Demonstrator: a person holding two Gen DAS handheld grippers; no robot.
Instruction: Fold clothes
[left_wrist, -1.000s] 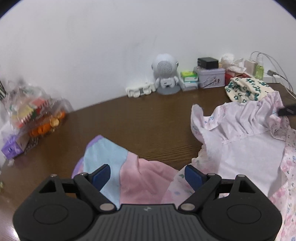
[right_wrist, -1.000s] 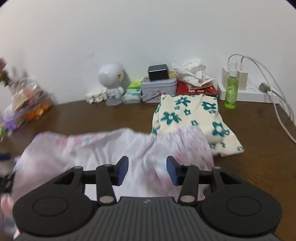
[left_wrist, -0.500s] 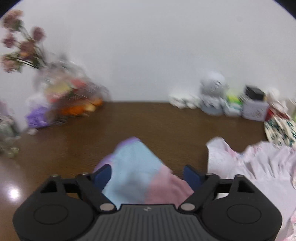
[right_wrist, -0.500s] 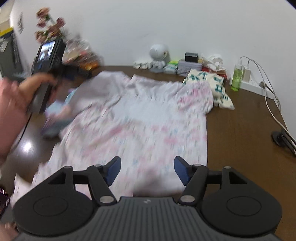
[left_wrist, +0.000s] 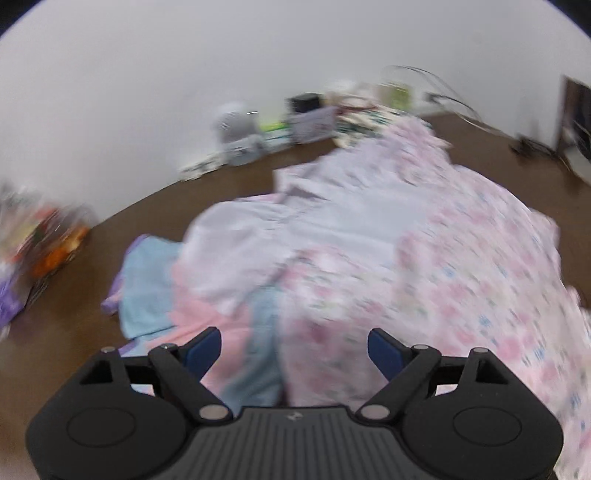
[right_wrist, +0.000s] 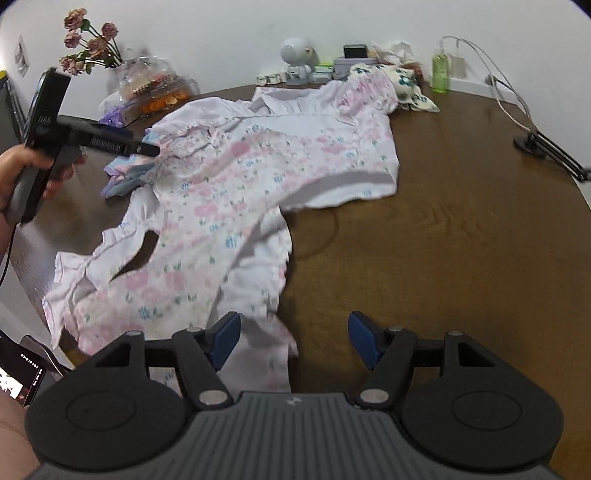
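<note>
A white garment with pink and blue flowers (right_wrist: 240, 177) lies spread and crumpled across the brown table (right_wrist: 461, 258). Its near hem reaches under the left finger of my right gripper (right_wrist: 294, 338), which is open with nothing pinched. My left gripper (left_wrist: 293, 350) hovers open above the same garment (left_wrist: 424, 258), where it overlaps a pastel blue and pink cloth (left_wrist: 147, 277). The right wrist view shows the left gripper (right_wrist: 147, 149) from the side, held by a hand (right_wrist: 14, 173) at the garment's far left edge. A folded cream cloth with teal flowers (right_wrist: 402, 81) sits at the back.
Along the wall stand dried flowers (right_wrist: 88, 48), a bag of snacks (right_wrist: 155, 88), a white robot figurine (right_wrist: 297, 55), small boxes and a green bottle (right_wrist: 439, 70). Cables (right_wrist: 509, 99) and a black stand (right_wrist: 546, 151) cross the right side. A phone (right_wrist: 18, 376) glows at lower left.
The right gripper has drawn back to the table's near edge and its jaws stand wider. The left view has swung from the pastel cloth onto the floral garment, which now lies spread out.
</note>
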